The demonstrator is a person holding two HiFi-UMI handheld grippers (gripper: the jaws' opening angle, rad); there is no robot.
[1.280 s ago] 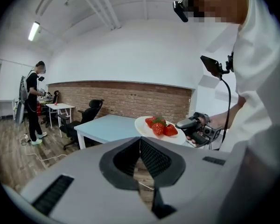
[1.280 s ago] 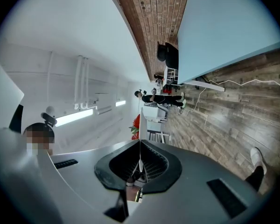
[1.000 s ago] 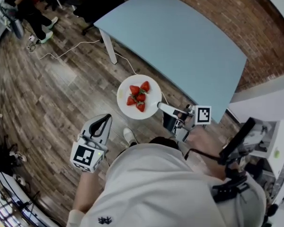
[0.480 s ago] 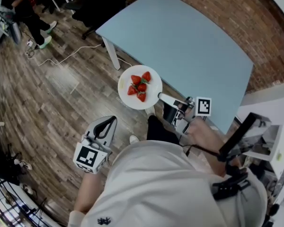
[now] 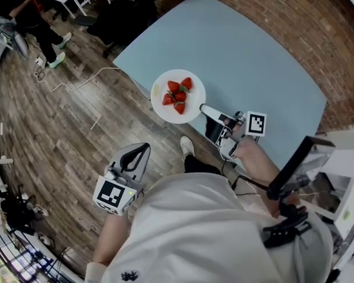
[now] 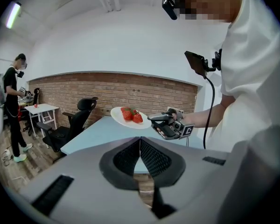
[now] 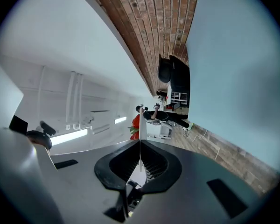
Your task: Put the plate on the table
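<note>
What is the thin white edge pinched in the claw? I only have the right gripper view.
Observer: The rim of a white plate carrying strawberries; the right claw is shut on it.
Operator: Is it on the table?
Observer: It doesn't look like it. The left gripper view shows it held just above the light blue table, near the table's edge.
Operator: And the other claw?
Observer: The left claw is shut and empty, held low over the wooden floor.
</note>
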